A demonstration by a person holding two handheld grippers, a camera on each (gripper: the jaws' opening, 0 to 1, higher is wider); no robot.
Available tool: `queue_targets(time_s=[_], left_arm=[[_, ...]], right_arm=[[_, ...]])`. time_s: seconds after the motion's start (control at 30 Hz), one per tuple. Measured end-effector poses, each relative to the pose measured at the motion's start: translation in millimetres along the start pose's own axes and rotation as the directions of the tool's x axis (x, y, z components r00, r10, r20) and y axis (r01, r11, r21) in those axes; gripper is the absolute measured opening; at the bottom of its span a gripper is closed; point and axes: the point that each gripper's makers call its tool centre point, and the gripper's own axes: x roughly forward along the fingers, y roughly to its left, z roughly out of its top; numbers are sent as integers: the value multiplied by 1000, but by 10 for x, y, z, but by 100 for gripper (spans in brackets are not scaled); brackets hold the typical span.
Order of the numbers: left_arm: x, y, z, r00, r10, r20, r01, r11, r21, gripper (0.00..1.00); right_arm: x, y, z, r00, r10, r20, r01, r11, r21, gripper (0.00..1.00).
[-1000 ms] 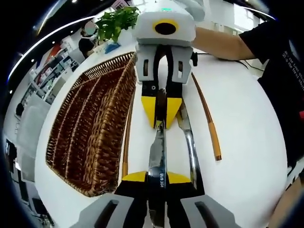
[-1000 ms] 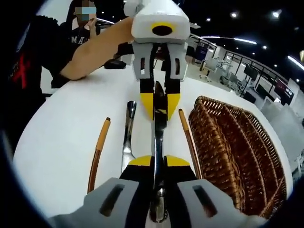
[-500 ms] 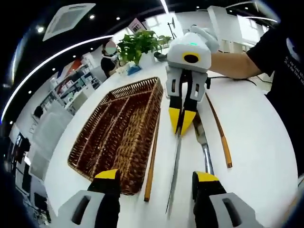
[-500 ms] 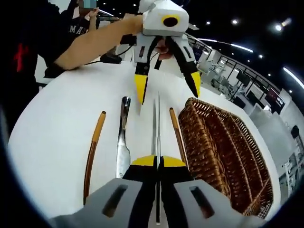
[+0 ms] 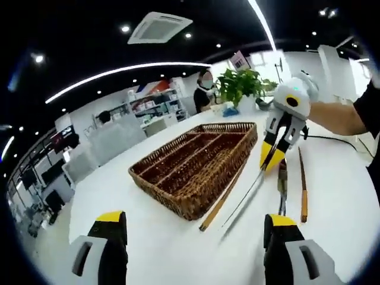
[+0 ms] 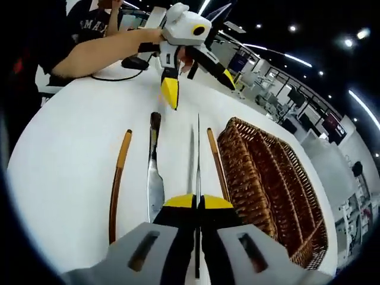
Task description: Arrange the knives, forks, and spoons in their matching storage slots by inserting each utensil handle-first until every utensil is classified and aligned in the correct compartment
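A: Right gripper (image 6: 198,202) status?

B: Jaws clenched on the knife (image 6: 198,155); the thin blade runs forward from between its yellow tips. In the left gripper view the same knife (image 5: 249,193) slants down from that gripper (image 5: 270,160) toward the white table (image 5: 178,249).

A: Left gripper (image 5: 196,222)?

B: Released. Jaws stand wide apart, nothing between them. In the right gripper view it (image 6: 196,74) hangs above the table, jaws spread, held by a person's hand.

A: Position of the wicker tray (image 6: 267,184)?

B: On the table (image 6: 65,160), just right of the knife in the right gripper view. Long compartments run its length; what lies in them I cannot tell. A brown-handled utensil (image 6: 217,163) lies against the tray's near wall, between tray and knife.

A: Other utensils?

B: A steel utensil (image 6: 154,178) lies left of the knife, farther from the tray. A second brown-handled one (image 6: 117,178) lies beyond it, well apart from the tray.
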Motion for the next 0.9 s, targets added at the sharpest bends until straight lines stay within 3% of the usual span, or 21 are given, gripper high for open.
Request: queue_targets(time_s=[0.2, 0.27, 0.33, 0.4, 0.5, 0.63, 0.9], left_arm=[[-33, -194, 7, 993, -55, 104, 60, 997, -46, 100], [11, -214, -38, 995, -66, 73, 70, 996, -54, 100], [40, -236, 12, 991, -73, 112, 81, 994, -70, 100], [92, -330, 26, 988, -102, 112, 113, 989, -95, 100], [177, -413, 33, 991, -90, 97, 95, 995, -43, 100], [236, -418, 16, 995, -58, 85, 60, 998, -28, 100], [159, -427, -36, 994, -41, 105, 50, 995, -83, 100]], right_arm=[[-235, -37, 191, 1000, -7, 11, 8, 999, -54, 0], [-330, -65, 259, 1000, -25, 13, 25, 998, -59, 0], [-404, -85, 300, 999, -37, 19, 39, 997, -66, 0], [-488, -88, 332, 999, -39, 18, 40, 997, -68, 0], [-607, -128, 323, 998, -56, -8, 55, 995, -83, 0], [-765, -219, 332, 997, -79, -20, 77, 992, -98, 0], [-925, -315, 457, 994, -109, -10, 107, 987, -119, 0]])
